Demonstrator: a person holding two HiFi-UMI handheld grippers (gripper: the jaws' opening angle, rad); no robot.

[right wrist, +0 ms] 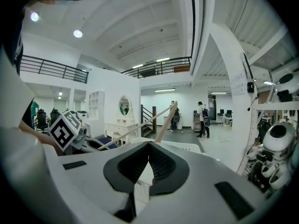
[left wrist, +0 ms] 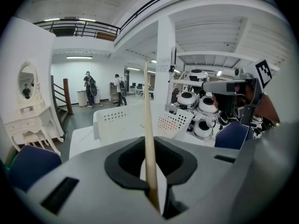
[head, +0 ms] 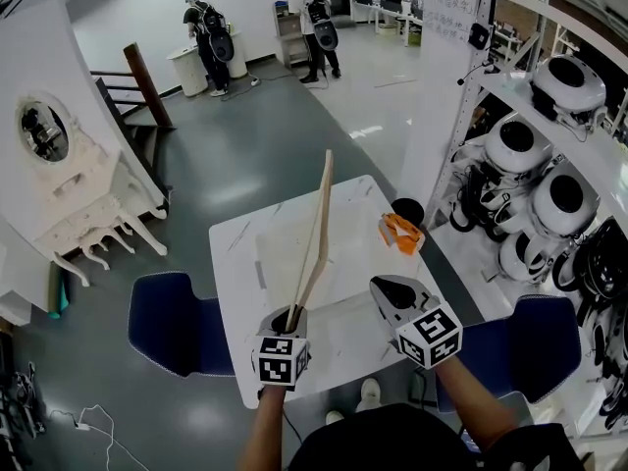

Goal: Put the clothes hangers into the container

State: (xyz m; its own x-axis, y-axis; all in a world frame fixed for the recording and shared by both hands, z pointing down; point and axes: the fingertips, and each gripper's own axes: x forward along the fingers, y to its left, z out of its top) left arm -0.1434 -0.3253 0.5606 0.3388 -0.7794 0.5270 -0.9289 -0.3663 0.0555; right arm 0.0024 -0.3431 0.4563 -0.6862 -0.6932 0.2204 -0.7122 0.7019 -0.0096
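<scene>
Closest in, the left gripper [head: 291, 314] is clamped on the bottom end of a wooden clothes hanger [head: 316, 234], with the jaws only a narrow gap apart and the wood pinched between them. The hanger sticks up and away from it at a tilt, over the white perforated container [left wrist: 117, 125] that sits on the white table [head: 235, 253]. Can't tell if the hanger touches the container anywhere.

Just to its right, the right gripper [head: 381, 287] hangs above the table's near side with its jaws closed together and nothing in them.

A bit further back, near the table's far right corner, there's a small orange thing [head: 400, 232]; I can't make out what it is. A blue chair [head: 175, 334] sits left of the table and another [head: 535, 346] right of it.

Beyond that there's a white vanity with an oval mirror [head: 59, 165] on the left and shelving full of round white robot heads [head: 549, 165] on the right. Way at the back, two people [head: 211, 32] stand by a counter.
</scene>
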